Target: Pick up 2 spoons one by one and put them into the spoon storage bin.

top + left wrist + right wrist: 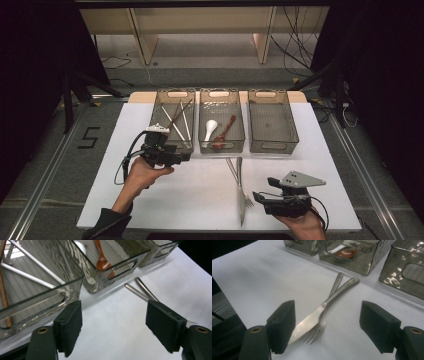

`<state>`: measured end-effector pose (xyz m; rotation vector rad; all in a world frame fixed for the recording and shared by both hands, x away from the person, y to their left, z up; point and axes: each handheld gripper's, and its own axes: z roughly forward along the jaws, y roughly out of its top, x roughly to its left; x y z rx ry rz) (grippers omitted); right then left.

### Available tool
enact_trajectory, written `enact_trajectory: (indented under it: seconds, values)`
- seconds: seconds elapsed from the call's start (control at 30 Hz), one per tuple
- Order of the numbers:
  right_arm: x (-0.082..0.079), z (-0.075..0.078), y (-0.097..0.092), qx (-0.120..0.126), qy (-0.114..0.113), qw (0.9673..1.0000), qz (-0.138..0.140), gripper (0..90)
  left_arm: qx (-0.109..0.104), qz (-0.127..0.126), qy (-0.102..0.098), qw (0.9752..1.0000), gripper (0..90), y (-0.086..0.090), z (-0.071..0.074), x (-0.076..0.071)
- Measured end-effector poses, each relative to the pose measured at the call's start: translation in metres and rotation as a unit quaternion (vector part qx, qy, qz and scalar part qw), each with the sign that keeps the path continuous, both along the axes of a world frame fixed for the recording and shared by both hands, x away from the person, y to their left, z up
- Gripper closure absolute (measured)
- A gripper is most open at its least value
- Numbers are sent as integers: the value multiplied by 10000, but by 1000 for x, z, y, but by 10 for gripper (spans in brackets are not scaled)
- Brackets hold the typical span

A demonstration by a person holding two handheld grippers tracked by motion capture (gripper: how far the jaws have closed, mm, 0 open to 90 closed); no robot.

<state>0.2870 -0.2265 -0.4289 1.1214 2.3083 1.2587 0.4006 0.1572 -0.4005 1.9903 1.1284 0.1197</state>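
Note:
A steel knife (241, 192) and a fork (245, 196) lie crossed on the white table, handles toward the bins. My right gripper (258, 196) rests just right of them, open; in the right gripper view its jaws (327, 327) stand on either side of the knife blade (309, 323) and fork tines (313, 336) without touching them. My left gripper (186, 156) hovers open by the front of the left bin (170, 146), with nothing between its jaws (113, 325). The two handles (140, 290) lie beyond it.
Three clear bins stand in a row at the back. Metal and wooden chopsticks (179, 120) lie in the left one. The middle bin (221, 146) has a white spoon (210, 129) and a brown spoon (223, 134). The right bin (274, 130) is bare inside.

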Motion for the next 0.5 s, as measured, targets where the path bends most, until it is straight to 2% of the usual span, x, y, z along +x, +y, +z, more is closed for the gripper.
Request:
enact_trajectory:
  seconds: [0.23,0.5]
  values:
    - [1,-1,3,-41,56,10000,4,299,-41,31,-36,10000,274,5,-10,-12]
    - [2,-2,2,-38,82,10000,-15,299,-109,4,-143,9998,259,8,-14,-21]
